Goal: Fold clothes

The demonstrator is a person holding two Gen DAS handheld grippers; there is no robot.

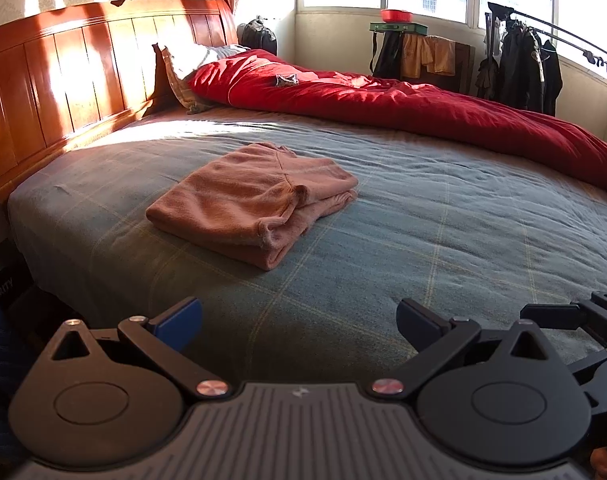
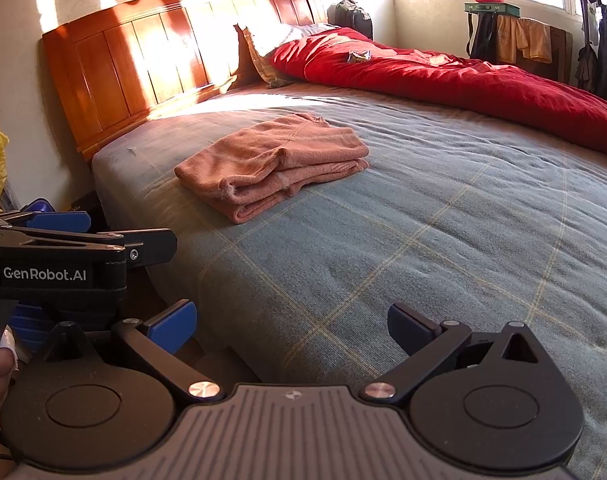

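Right wrist view, "GenRobot.AI" on left gripper (image 2: 103,236)

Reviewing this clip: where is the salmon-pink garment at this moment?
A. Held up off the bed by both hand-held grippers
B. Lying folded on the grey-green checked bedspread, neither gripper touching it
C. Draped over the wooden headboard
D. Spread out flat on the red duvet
B: the folded pink garment rests on the checked bedspread, while the left hand-held gripper and right hand-held gripper are open, empty and well short of it.

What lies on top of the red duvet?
A small crumpled grey item sits on the red duvet near the pillow. Anything beneath the duvet is covered.
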